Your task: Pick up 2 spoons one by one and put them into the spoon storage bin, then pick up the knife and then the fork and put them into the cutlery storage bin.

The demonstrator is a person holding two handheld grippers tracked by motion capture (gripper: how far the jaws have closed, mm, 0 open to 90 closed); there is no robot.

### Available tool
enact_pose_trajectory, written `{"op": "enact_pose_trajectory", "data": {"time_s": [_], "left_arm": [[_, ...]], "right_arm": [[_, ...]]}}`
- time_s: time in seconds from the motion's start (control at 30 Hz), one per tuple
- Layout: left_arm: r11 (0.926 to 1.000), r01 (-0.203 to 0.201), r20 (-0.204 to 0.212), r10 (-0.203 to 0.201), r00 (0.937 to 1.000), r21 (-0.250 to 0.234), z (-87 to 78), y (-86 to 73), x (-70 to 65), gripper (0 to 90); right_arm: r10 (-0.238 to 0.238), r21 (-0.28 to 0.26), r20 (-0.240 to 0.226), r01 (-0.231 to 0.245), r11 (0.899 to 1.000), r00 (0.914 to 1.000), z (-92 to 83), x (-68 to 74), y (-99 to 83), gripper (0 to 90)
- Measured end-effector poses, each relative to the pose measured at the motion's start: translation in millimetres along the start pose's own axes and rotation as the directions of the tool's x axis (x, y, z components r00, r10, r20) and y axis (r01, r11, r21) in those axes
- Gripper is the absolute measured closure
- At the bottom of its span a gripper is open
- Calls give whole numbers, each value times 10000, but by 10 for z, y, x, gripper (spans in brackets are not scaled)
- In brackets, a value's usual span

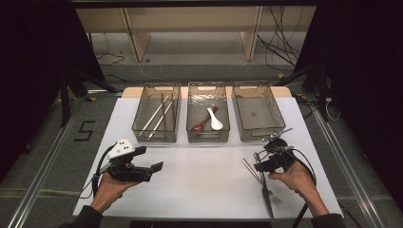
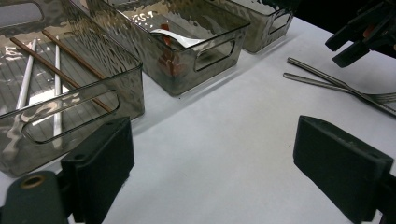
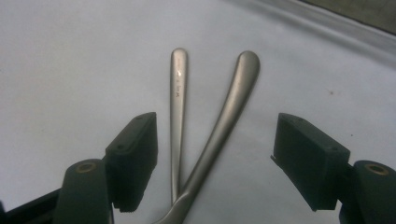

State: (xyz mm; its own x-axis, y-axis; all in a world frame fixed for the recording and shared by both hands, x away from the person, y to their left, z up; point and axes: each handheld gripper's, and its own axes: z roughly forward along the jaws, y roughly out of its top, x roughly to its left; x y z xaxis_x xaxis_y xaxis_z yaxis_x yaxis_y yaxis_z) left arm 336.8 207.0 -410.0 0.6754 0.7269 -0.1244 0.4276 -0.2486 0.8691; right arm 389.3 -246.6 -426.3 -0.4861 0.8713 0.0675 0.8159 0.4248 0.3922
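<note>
Two steel utensils [image 1: 264, 186] lie crossed on the white mat at the front right; one is a fork with its tines [image 1: 274, 197] toward the person. My right gripper [image 1: 264, 156] hovers open over their handles. In the right gripper view the straight handle [image 3: 178, 112] and the curved handle [image 3: 229, 116] lie between my open right gripper [image 3: 215, 154] jaws, untouched. My left gripper [image 1: 152, 159] is held open above the mat at the front left with nothing in it. The left gripper view shows that open left gripper [image 2: 215, 154] and the utensils [image 2: 327, 80] farther off.
Three smoky plastic bins stand in a row at the back. The left bin [image 1: 139, 124] holds several chopsticks [image 1: 157, 116]. The middle bin [image 1: 192, 135] holds a brown spoon [image 1: 200, 124] and a white spoon [image 1: 215, 119]. The right bin [image 1: 277, 124] holds nothing.
</note>
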Motion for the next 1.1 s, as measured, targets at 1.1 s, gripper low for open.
{"op": "enact_pose_trajectory", "data": {"time_s": [1.1], "left_arm": [[10000,43,-34,-43,10000,84,13,-7,1,118]], "right_arm": [[-286,1602,-55,291,9867,9996,228,-10,-124,526]]}}
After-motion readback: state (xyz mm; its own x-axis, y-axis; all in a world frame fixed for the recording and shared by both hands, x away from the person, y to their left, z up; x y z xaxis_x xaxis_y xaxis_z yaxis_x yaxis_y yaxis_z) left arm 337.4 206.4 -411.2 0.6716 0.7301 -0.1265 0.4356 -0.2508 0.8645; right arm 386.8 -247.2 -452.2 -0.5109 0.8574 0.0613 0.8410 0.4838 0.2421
